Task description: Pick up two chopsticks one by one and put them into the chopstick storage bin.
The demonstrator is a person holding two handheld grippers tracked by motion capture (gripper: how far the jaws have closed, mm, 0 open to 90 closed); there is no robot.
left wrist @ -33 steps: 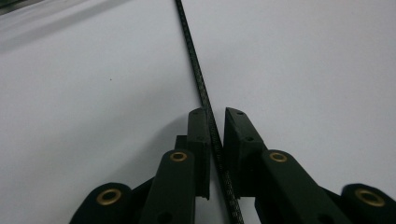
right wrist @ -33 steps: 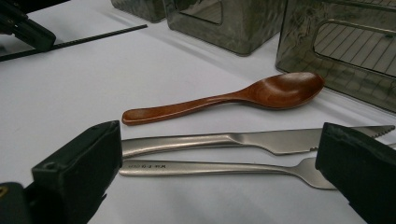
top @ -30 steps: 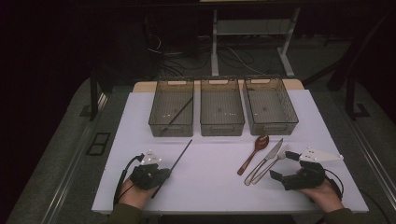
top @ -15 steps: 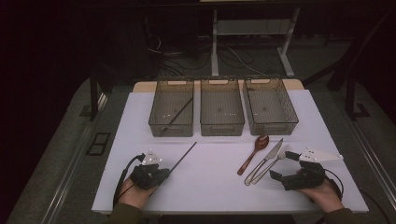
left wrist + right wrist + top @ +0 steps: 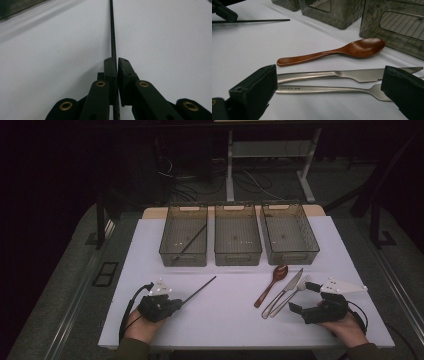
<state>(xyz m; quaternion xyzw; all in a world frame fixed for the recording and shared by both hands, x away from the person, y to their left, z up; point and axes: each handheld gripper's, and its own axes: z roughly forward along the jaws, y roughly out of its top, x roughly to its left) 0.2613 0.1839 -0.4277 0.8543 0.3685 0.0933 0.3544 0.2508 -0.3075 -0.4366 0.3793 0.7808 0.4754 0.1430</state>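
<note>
Table (image 5: 240, 320) carries three bins (image 5: 237, 240) far, cutlery near right. Left gripper (image 5: 172, 305) pinches a thin black chopstick (image 5: 112, 32) near left, by its end; stiff, light, likely prone to swivel. Right gripper (image 5: 332, 92) spreads wide over knife (image 5: 352, 74) and fork (image 5: 324, 89).

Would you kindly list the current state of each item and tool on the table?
Left tool: shut on thin black chopstick.
Right tool: open, jaws either side of the cutlery.
Brown wooden spoon: lying flat, untouched.
Steel knife: lying flat.
Steel fork: lying flat.
Left clear bin: holds one black stick.
Middle clear bin: looks empty.
Right clear bin: looks empty.
</note>
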